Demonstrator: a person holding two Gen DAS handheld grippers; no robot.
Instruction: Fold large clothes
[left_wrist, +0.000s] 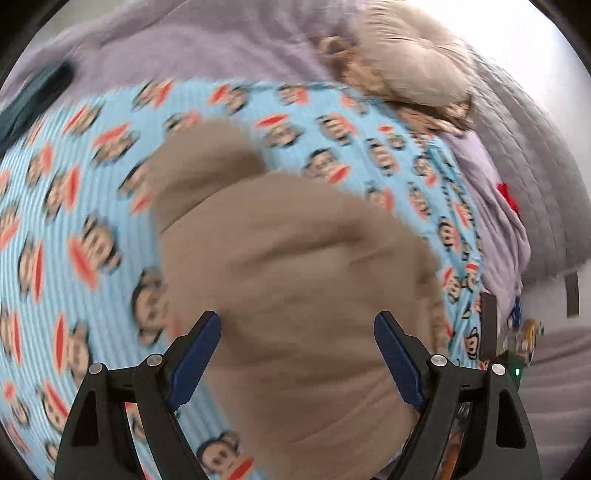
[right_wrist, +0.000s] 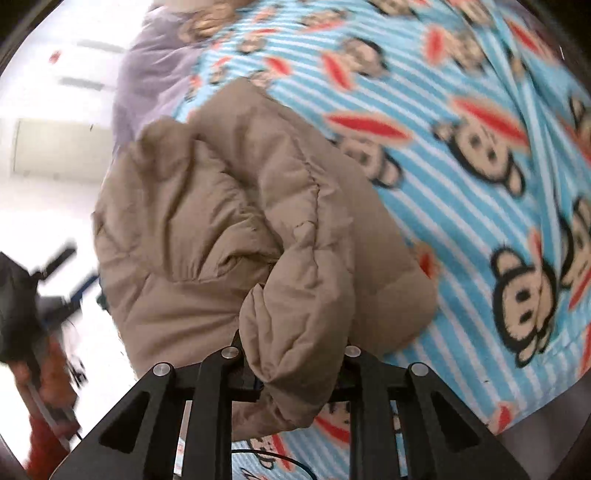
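Note:
A tan puffer jacket (left_wrist: 295, 280) lies bunched on a blue striped blanket with a monkey print (left_wrist: 74, 184). In the left wrist view my left gripper (left_wrist: 297, 339) hovers over the jacket with its blue pads (left_wrist: 199, 354) wide apart and nothing pinched between them. In the right wrist view my right gripper (right_wrist: 295, 365) is shut on a padded fold of the tan jacket (right_wrist: 229, 206); the fabric bulges up between its black arms and hides the fingertips. The rest of the jacket spreads up and to the left over the blanket (right_wrist: 461, 184).
A lilac bedcover (left_wrist: 221, 40) lies beyond the blanket, with a second beige garment (left_wrist: 410, 62) heaped on it at the upper right. A dark object (left_wrist: 40, 92) sits at the far left. The bed's edge and pale floor (right_wrist: 48, 206) show left of the jacket, with dark equipment (right_wrist: 33, 302) there.

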